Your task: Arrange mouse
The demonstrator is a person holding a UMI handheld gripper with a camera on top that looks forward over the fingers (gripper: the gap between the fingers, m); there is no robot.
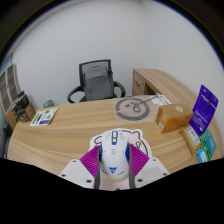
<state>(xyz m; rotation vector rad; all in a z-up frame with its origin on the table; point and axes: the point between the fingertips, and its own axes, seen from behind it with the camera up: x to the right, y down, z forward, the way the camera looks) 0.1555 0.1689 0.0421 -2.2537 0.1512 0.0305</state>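
A white mouse (112, 147) with blue and yellow accents sits between my two fingers, its nose pointing away from me. My gripper (113, 163) is shut on the mouse, and both magenta pads (92, 161) press against its sides. The mouse hangs over the near part of the wooden desk (70, 135). Beyond the fingers, a white mouse mat (139, 104) with a cartoon drawing lies flat on the desk. The underside of the mouse is hidden.
A brown box (172, 117) and a purple box (205, 108) stand on the desk to the right of the mat. A booklet (43, 117) lies at the left. A black office chair (97, 80) stands behind the desk by a white wall.
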